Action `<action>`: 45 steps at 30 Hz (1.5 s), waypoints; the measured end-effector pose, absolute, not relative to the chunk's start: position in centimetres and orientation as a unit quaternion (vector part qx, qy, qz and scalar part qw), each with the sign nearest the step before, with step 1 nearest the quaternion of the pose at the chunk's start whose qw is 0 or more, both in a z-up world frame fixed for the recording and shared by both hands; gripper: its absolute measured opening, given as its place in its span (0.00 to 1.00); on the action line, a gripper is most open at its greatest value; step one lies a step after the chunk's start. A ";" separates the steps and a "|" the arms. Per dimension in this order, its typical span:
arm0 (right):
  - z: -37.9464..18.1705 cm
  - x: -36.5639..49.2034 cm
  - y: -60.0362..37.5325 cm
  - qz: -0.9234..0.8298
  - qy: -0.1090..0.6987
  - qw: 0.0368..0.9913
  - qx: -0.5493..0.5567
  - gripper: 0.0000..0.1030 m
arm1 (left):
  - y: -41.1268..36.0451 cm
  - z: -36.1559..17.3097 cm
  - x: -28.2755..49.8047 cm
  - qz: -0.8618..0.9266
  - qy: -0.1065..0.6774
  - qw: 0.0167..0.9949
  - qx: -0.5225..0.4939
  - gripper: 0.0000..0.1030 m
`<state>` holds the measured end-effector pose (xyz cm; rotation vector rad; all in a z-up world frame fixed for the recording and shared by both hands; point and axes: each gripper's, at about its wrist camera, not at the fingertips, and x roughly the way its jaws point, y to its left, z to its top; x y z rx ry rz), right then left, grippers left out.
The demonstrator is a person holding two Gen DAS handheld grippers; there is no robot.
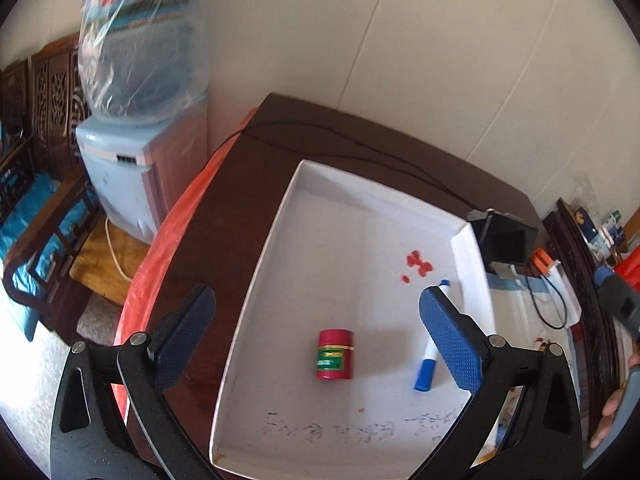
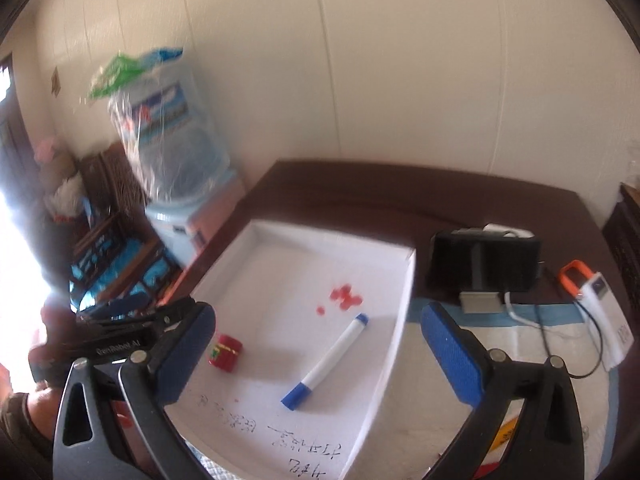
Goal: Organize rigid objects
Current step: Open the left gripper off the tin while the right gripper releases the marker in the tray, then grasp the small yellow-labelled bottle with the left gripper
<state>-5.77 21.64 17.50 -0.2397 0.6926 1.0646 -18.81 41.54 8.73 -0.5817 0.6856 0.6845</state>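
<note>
A shallow white box (image 1: 256,304) (image 2: 400,304) lies on the dark wooden table. Inside it stand a small red jar with a green label (image 1: 335,355) (image 2: 225,353) and a white marker with blue caps (image 1: 430,360) (image 2: 330,360), lying flat. Red stains (image 1: 418,262) (image 2: 345,295) mark the box floor. My left gripper (image 1: 316,328) is open and empty, held above the box with the jar between its fingers' lines. My right gripper (image 2: 318,340) is open and empty above the box's right side. The left gripper also shows in the right wrist view (image 2: 120,344) at the box's left edge.
A black device (image 1: 502,240) (image 2: 484,262) stands right of the box, with a white power bank and cables (image 2: 600,312) on a white-blue mat (image 2: 520,344). An orange plastic sheet (image 1: 168,248) hangs off the table's left edge. A water dispenser (image 1: 132,152) and wooden chairs (image 1: 36,200) stand at left.
</note>
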 end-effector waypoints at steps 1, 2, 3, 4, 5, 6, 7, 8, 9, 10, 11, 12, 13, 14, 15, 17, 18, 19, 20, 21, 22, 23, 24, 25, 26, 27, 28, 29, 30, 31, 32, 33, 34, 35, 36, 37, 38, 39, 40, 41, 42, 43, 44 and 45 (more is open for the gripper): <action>18.0 -5.8 21.0 0.496 0.316 0.803 -0.101 1.00 | 41.1 9.1 -18.9 0.319 0.320 0.849 -0.275 1.00; 18.5 -5.9 20.3 0.496 0.309 0.806 -0.093 1.00 | 40.5 9.5 -19.0 0.312 0.316 0.854 -0.273 1.00; 19.0 -5.9 19.6 0.497 0.301 0.810 -0.082 1.00 | 39.9 9.9 -19.2 0.304 0.311 0.859 -0.269 1.00; 19.8 -5.9 18.4 0.501 0.286 0.814 -0.065 1.00 | 39.1 10.3 -19.3 0.297 0.306 0.866 -0.262 1.00; 20.3 -6.0 18.0 0.504 0.275 0.817 -0.051 1.00 | 38.2 10.8 -19.3 0.287 0.301 0.874 -0.253 1.00; 20.9 -5.9 17.2 0.506 0.262 0.821 -0.035 1.00 | 37.4 11.2 -19.4 0.278 0.296 0.880 -0.245 1.00; 21.5 -5.7 16.1 0.509 0.249 0.824 -0.019 1.00 | 36.4 11.6 -19.5 0.268 0.292 0.887 -0.236 1.00; 22.0 -5.4 14.9 0.510 0.239 0.827 -0.002 1.00 | 35.4 11.9 -19.5 0.258 0.289 0.894 -0.227 1.00; 22.4 -5.2 13.9 0.505 0.234 0.831 0.007 1.00 | 34.5 12.1 -19.6 0.249 0.287 0.898 -0.222 1.00; 22.7 -4.9 12.9 0.497 0.229 0.837 0.010 1.00 | 33.6 12.2 -19.6 0.240 0.289 0.900 -0.219 1.00; 23.0 -4.7 12.1 0.487 0.223 0.844 0.009 1.00 | 32.6 12.3 -19.6 0.228 0.291 0.903 -0.220 1.00; 23.1 -4.4 11.2 0.475 0.217 0.853 0.006 1.00 | 31.5 12.2 -19.6 0.216 0.296 0.905 -0.218 1.00; 23.2 -4.0 10.2 0.464 0.215 0.860 0.003 1.00 | 30.6 12.2 -19.4 0.208 0.302 0.906 -0.213 1.00; 23.0 -3.4 9.2 0.455 0.218 0.863 0.006 1.00 | 29.4 12.0 -19.2 0.198 0.312 0.907 -0.201 1.00; 22.8 -2.7 8.3 0.448 0.225 0.865 0.015 1.00 | 28.2 11.8 -19.1 0.188 0.325 0.907 -0.189 1.00; 22.0 -1.0 6.4 0.429 0.250 0.867 0.036 1.00 | 25.7 11.0 -18.7 0.176 0.356 0.903 -0.165 1.00; 21.4 -0.2 5.7 0.417 0.265 0.869 0.037 1.00 | 24.6 10.6 -18.7 0.172 0.368 0.900 -0.157 1.00; 20.9 0.3 5.1 0.408 0.275 0.870 0.037 1.00 | 23.4 10.1 -18.6 0.161 0.380 0.898 -0.152 1.00; 20.3 0.9 4.4 0.399 0.282 0.872 0.035 1.00 | 22.3 9.6 -18.7 0.149 0.388 0.897 -0.151 1.00; 19.8 1.0 3.8 0.392 0.286 0.874 0.029 1.00 | 21.4 9.2 -18.6 0.135 0.398 0.895 -0.151 1.00; 19.3 1.5 3.0 0.388 0.291 0.874 0.020 1.00 | 20.4 8.7 -18.4 0.120 0.409 0.892 -0.148 1.00; 18.7 1.9 2.6 0.387 0.297 0.873 0.008 1.00 | 19.1 8.1 -18.2 0.099 0.421 0.891 -0.138 1.00; 18.1 2.1 2.0 0.384 0.302 0.873 -0.002 1.00 | 18.1 7.8 -18.1 0.087 0.427 0.891 -0.128 1.00; 17.4 2.5 1.6 0.381 0.309 0.871 -0.016 1.00 | 16.7 7.2 -17.9 0.073 0.437 0.890 -0.112 1.00; 16.8 2.7 1.2 0.381 0.314 0.869 -0.024 1.00 | 15.2 6.6 -17.7 0.061 0.445 0.889 -0.091 1.00; 16.1 3.1 0.8 0.380 0.323 0.866 -0.034 1.00 | 14.0 6.0 -17.5 0.054 0.452 0.887 -0.072 0.98; 15.5 3.4 -0.2 0.378 0.328 0.865 -0.039 1.00 | 12.8 5.5 -17.4 0.046 0.459 0.886 -0.054 0.95; 14.9 3.8 -0.7 0.378 0.336 0.862 -0.044 1.00 | 11.7 4.8 -17.2 0.038 0.466 0.883 -0.039 0.95; 14.5 3.9 -1.4 0.380 0.343 0.858 -0.050 1.00 | 11.1 4.3 -17.1 0.035 0.471 0.881 -0.033 0.95; 14.0 4.2 -1.7 0.381 0.349 0.855 -0.057 1.00 | 10.5 3.7 -16.9 0.031 0.476 0.879 -0.028 0.95; 13.5 4.5 -2.0 0.381 0.354 0.852 -0.063 1.00 | 10.2 3.1 -16.7 0.029 0.481 0.876 -0.026 0.94; 13.1 4.8 -2.3 0.383 0.360 0.848 -0.066 1.00 | 9.9 2.6 -16.6 0.030 0.486 0.873 -0.026 0.90; 12.8 5.1 -2.4 0.385 0.364 0.845 -0.069 1.00 | 9.7 2.1 -16.4 0.033 0.491 0.870 -0.025 0.86; 12.4 5.4 -2.6 0.386 0.369 0.843 -0.070 1.00 | 9.7 1.7 -16.2 0.036 0.495 0.868 -0.024 0.85; 12.1 5.7 -2.9 0.387 0.373 0.840 -0.071 1.00 | 9.6 1.4 -16.1 0.041 0.497 0.866 -0.022 0.84; 11.7 5.9 -3.1 0.389 0.377 0.838 -0.072 1.00 | 9.5 1.2 -16.0 0.045 0.499 0.865 -0.018 0.83; 11.3 6.3 -3.3 0.390 0.382 0.835 -0.076 1.00 | 9.3 1.0 -15.8 0.048 0.500 0.864 -0.015 0.81; 10.8 6.6 -3.5 0.391 0.385 0.832 -0.081 1.00 | 9.2 0.8 -15.6 0.049 0.502 0.863 -0.014 0.78; 10.4 6.9 -3.5 0.392 0.387 0.830 -0.089 1.00 | 9.0 0.6 -15.4 0.050 0.505 0.862 -0.014 0.73; 9.9 7.2 -3.5 0.394 0.390 0.826 -0.097 1.00 | 9.1 0.4 -15.3 0.049 0.508 0.860 -0.017 0.68; 9.4 7.6 -3.4 0.397 0.392 0.823 -0.107 1.00 | 9.0 0.1 -15.1 0.046 0.511 0.858 -0.023 0.52; 8.9 7.9 -3.2 0.398 0.392 0.821 -0.116 0.98 | 9.1 -0.1 -15.0 0.047 0.513 0.856 -0.031 0.47; 8.4 8.2 -2.8 0.404 0.395 0.815 -0.130 0.92 | 9.3 0.0 -15.0 0.053 0.509 0.859 -0.039 0.41; 8.0 8.5 -2.4 0.410 0.398 0.809 -0.140 0.84 | 9.5 0.2 -15.0 0.059 0.506 0.859 -0.044 0.29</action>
